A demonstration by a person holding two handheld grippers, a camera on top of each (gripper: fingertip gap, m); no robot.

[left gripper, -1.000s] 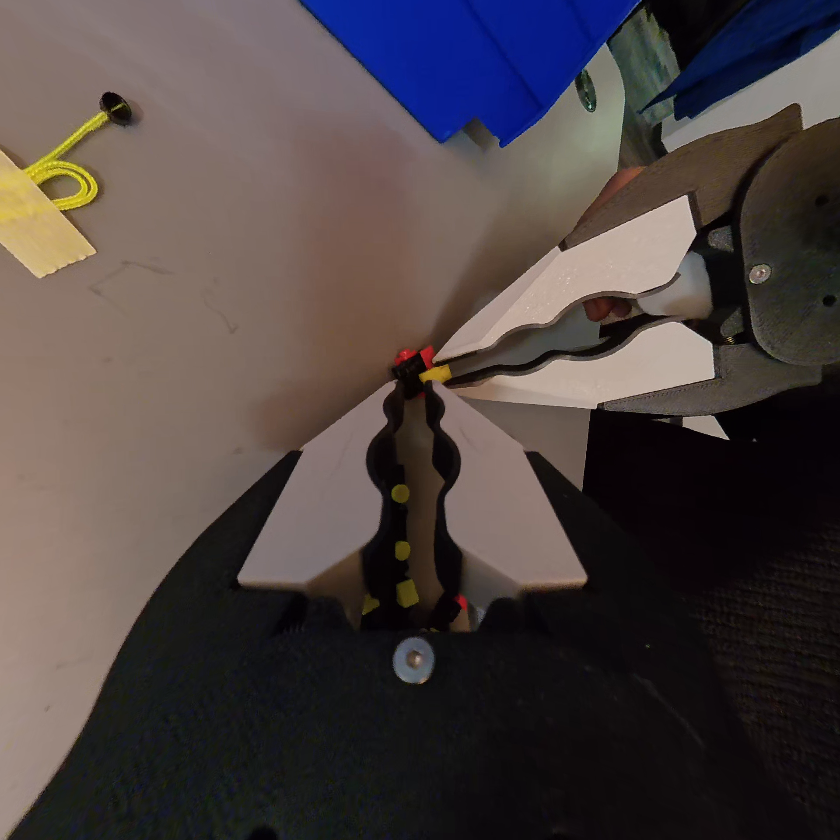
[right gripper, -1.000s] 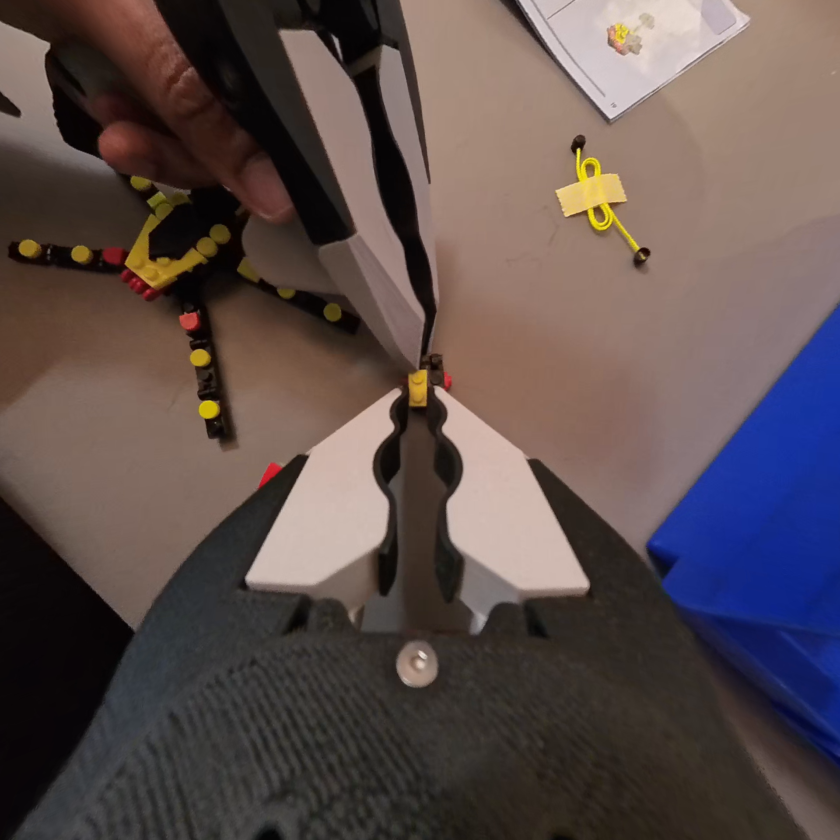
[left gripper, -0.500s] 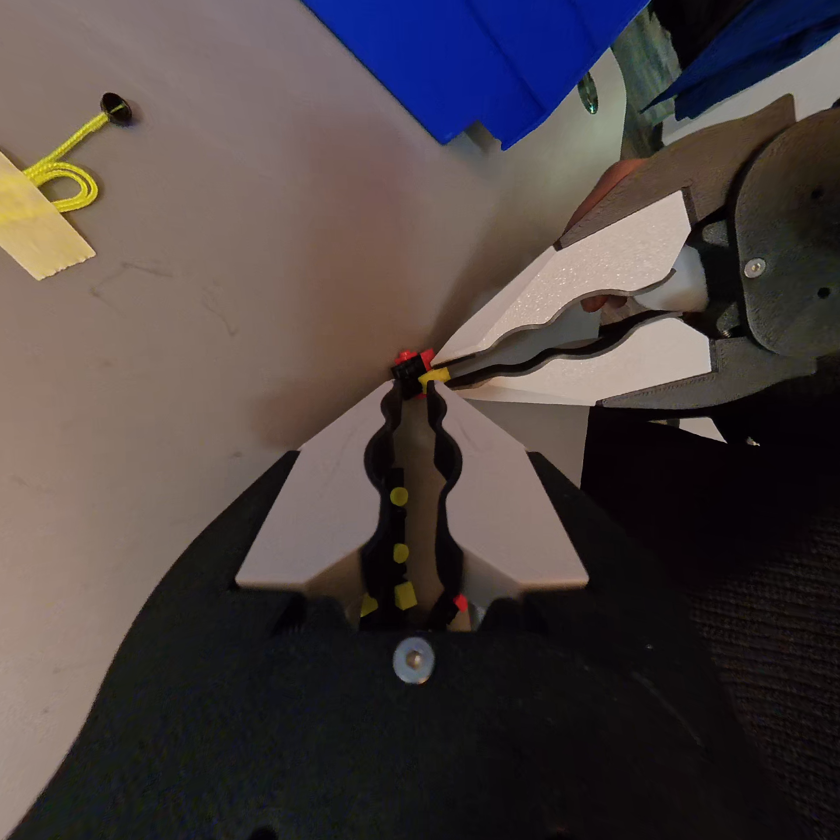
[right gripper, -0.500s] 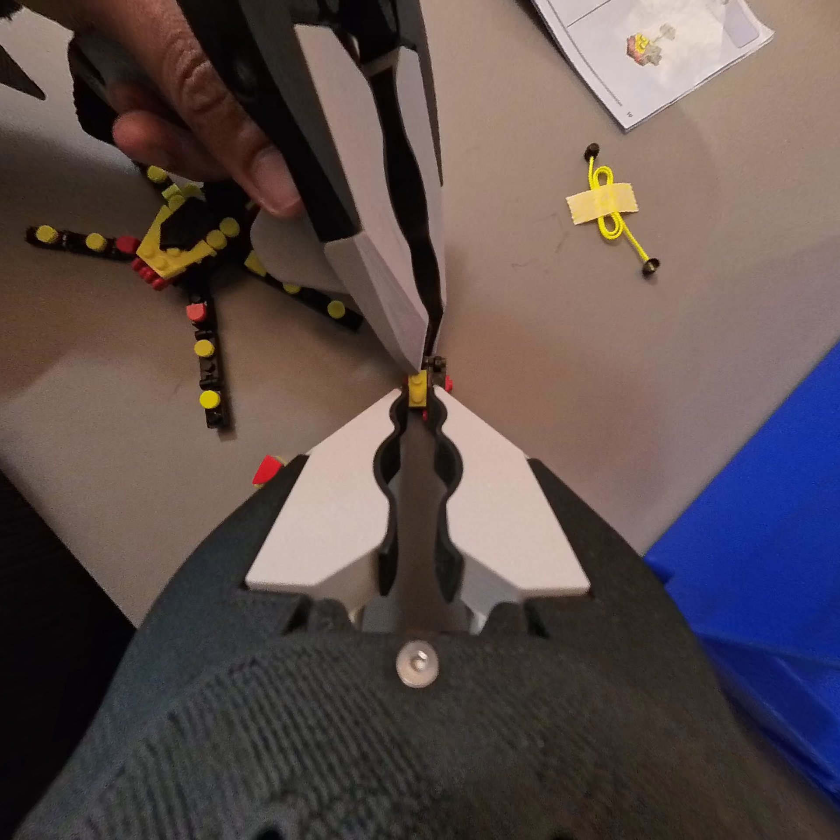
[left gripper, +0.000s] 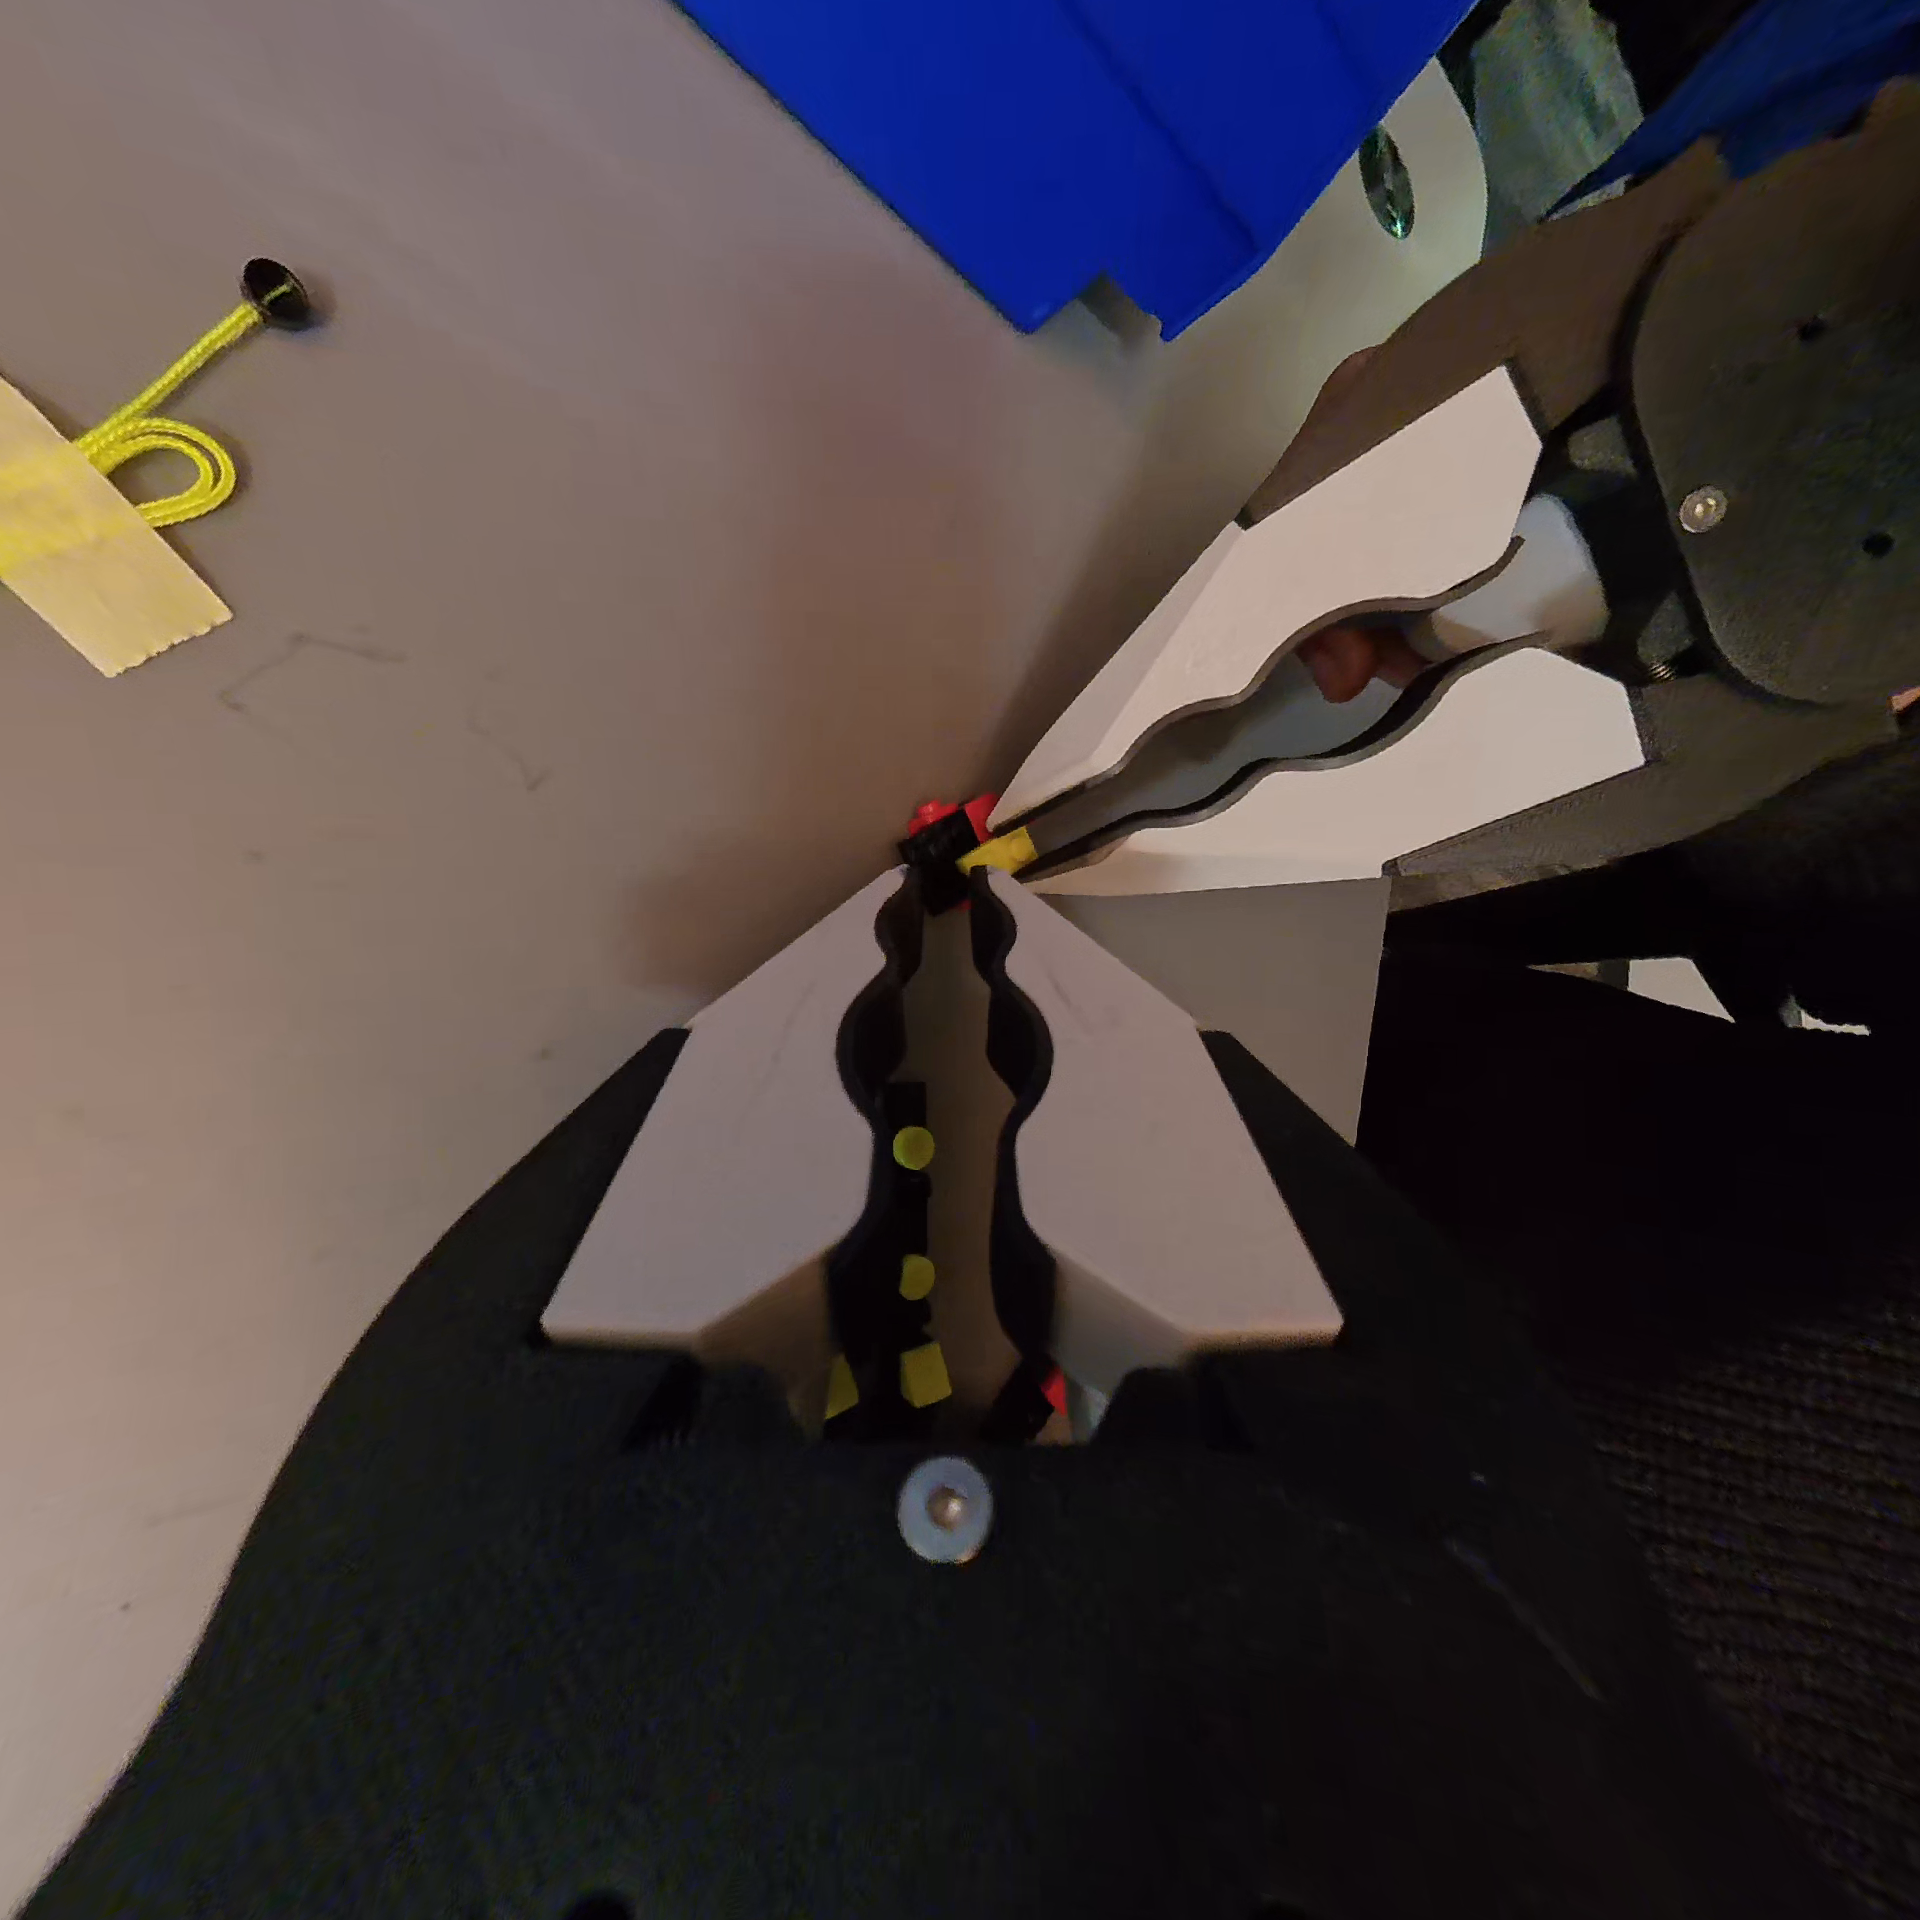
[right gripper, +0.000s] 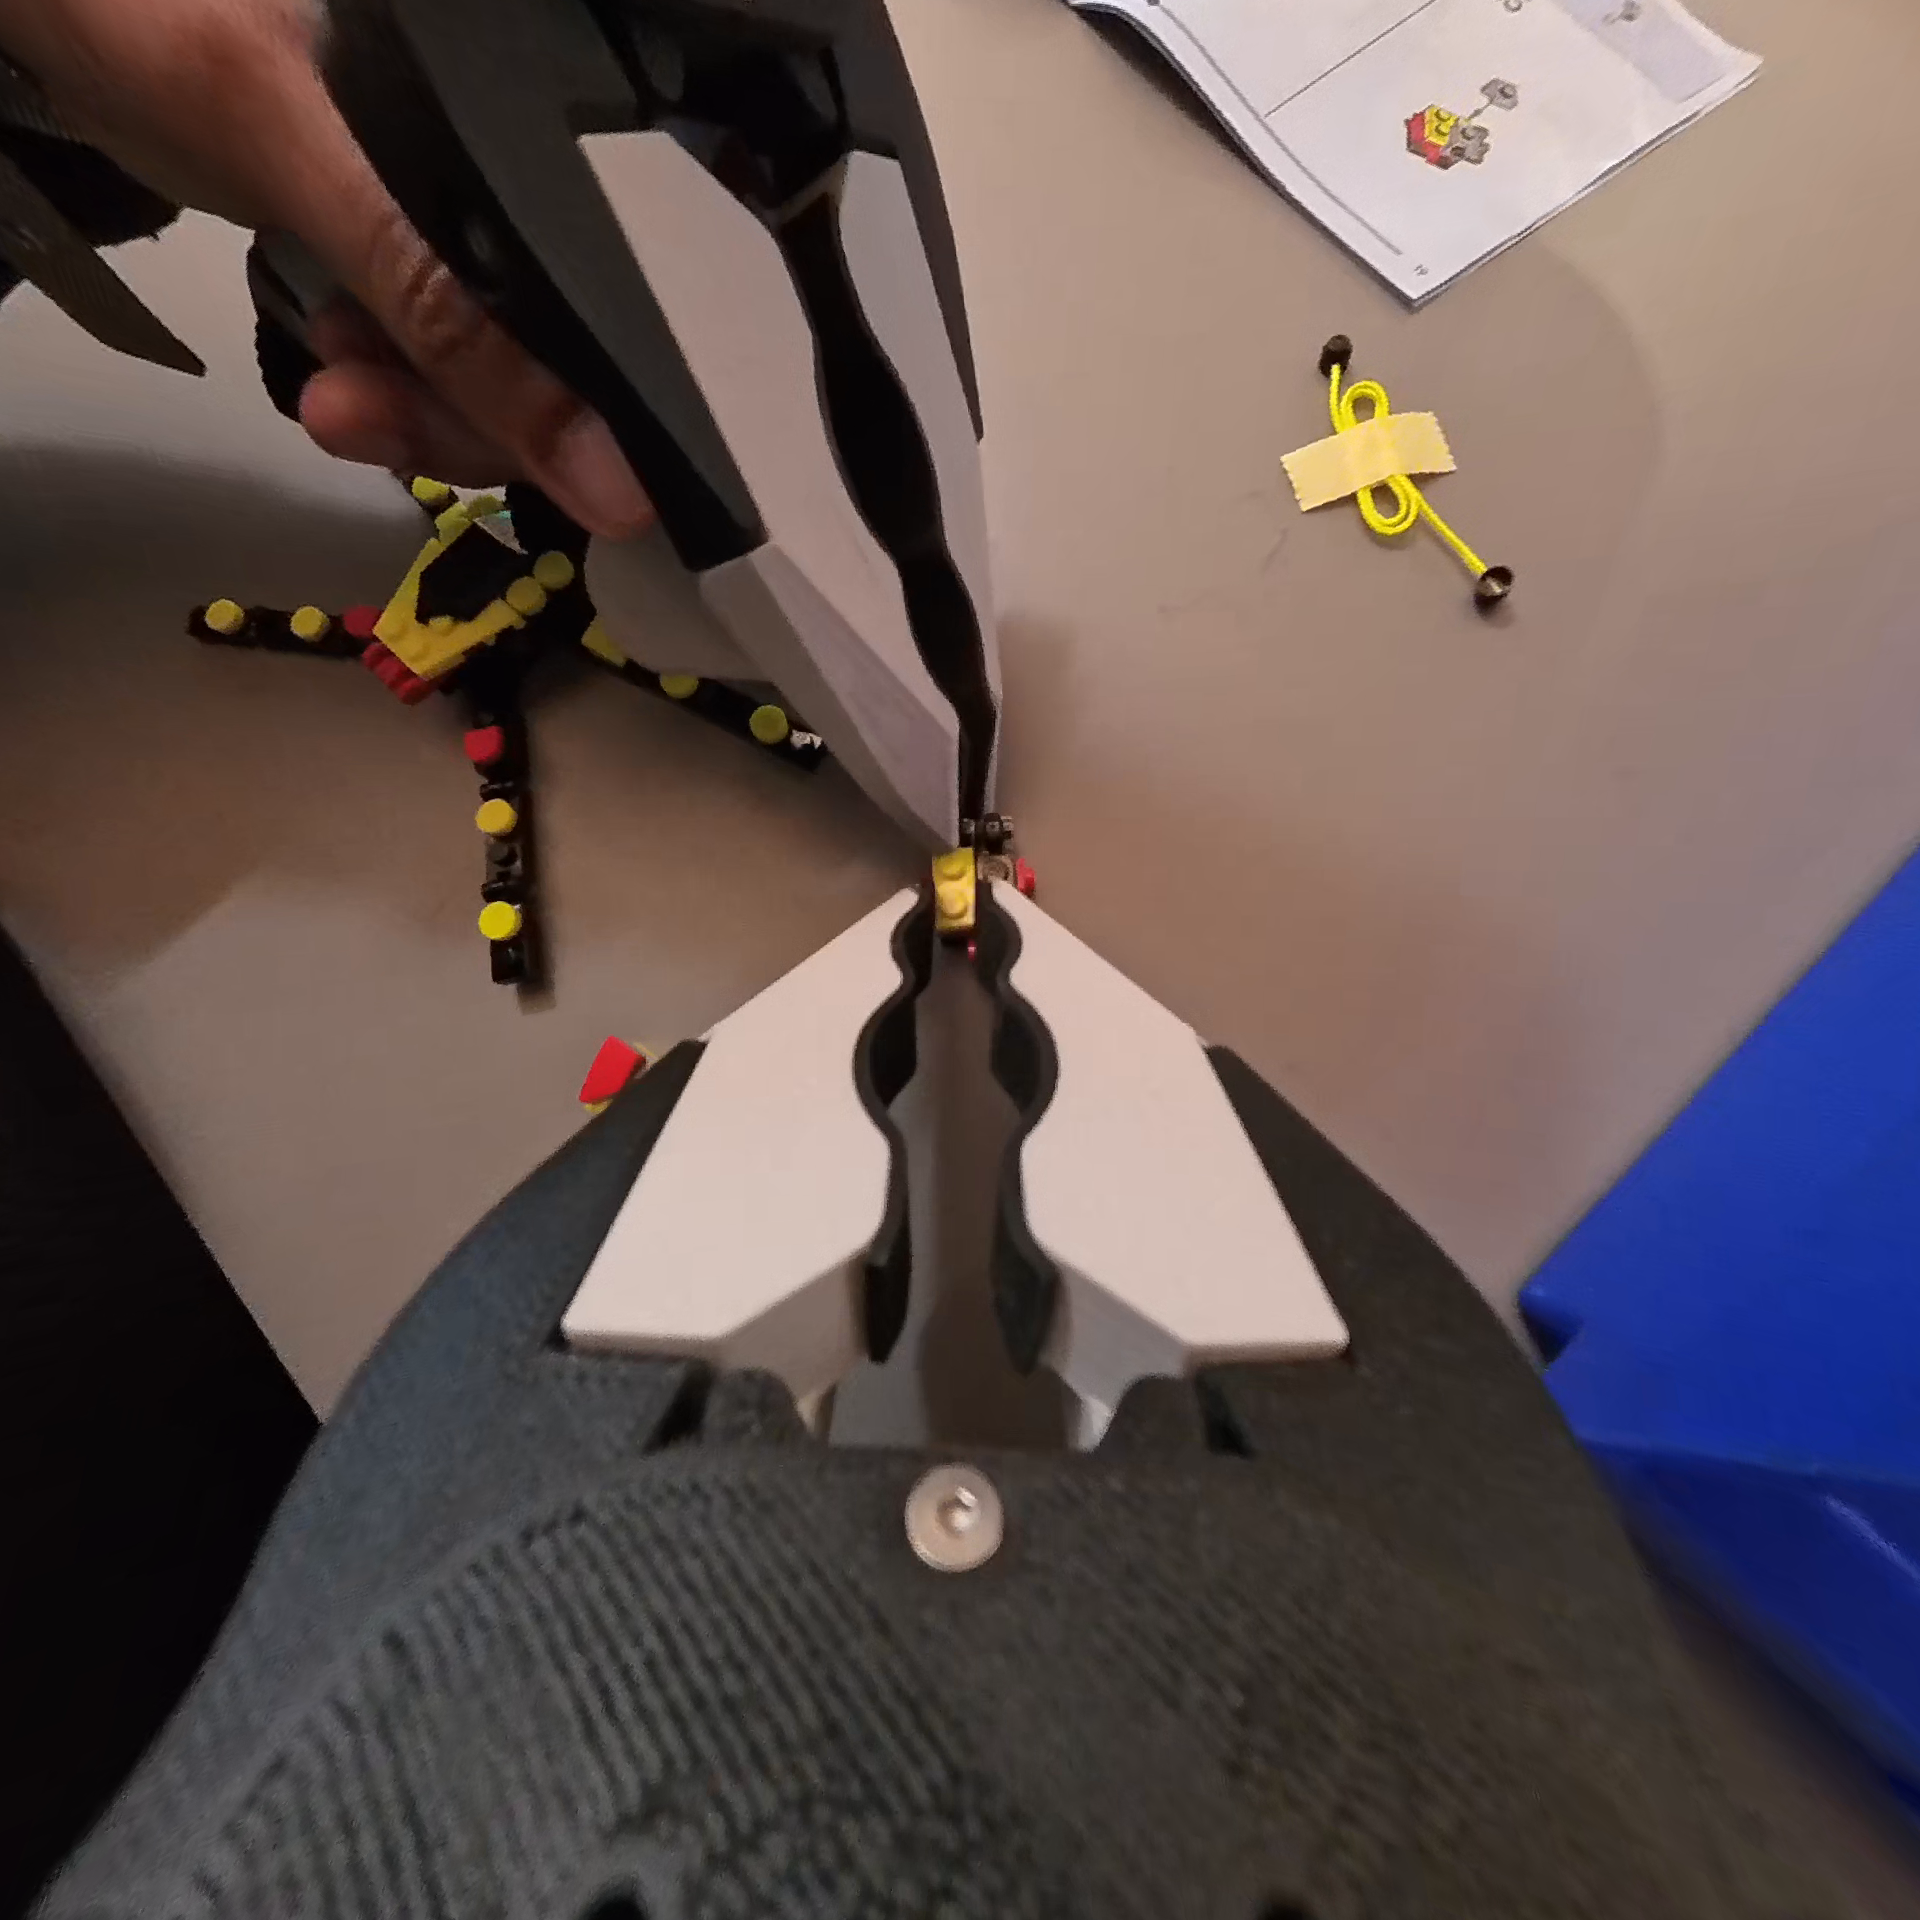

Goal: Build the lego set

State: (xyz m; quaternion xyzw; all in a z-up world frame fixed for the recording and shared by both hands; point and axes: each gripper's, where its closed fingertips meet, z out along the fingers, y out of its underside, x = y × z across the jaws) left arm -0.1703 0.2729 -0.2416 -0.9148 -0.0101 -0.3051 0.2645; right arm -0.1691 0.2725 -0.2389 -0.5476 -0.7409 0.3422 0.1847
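Observation:
My left gripper point(left gripper: 943, 883) is shut on a small black lego piece point(left gripper: 935, 847) with red studs, held above the grey table. My right gripper point(right gripper: 961, 914) is shut on a small yellow lego brick point(right gripper: 954, 885) and presses it against that piece, tip to tip. In the left wrist view the right gripper point(left gripper: 1023, 847) comes in from the right with the yellow brick point(left gripper: 997, 852). In the right wrist view the left gripper point(right gripper: 982, 821) comes down from above. A black, yellow and red spider-like lego model point(right gripper: 457, 634) lies on the table at the left.
A blue bin point(right gripper: 1756, 1226) stands at the right, also at the top of the left wrist view point(left gripper: 1039, 125). An instruction booklet point(right gripper: 1455, 114) lies at the far right. A yellow cord under tape point(right gripper: 1371, 468) lies near it. A loose red piece point(right gripper: 608, 1070) lies by my right gripper. Left and right tips are no more than a few centimetres apart.
Both grippers stay shut and pressed together at the tips. The joined pair has lifted a little away from the table, so the model and the booklet sit farther out in the right wrist view.

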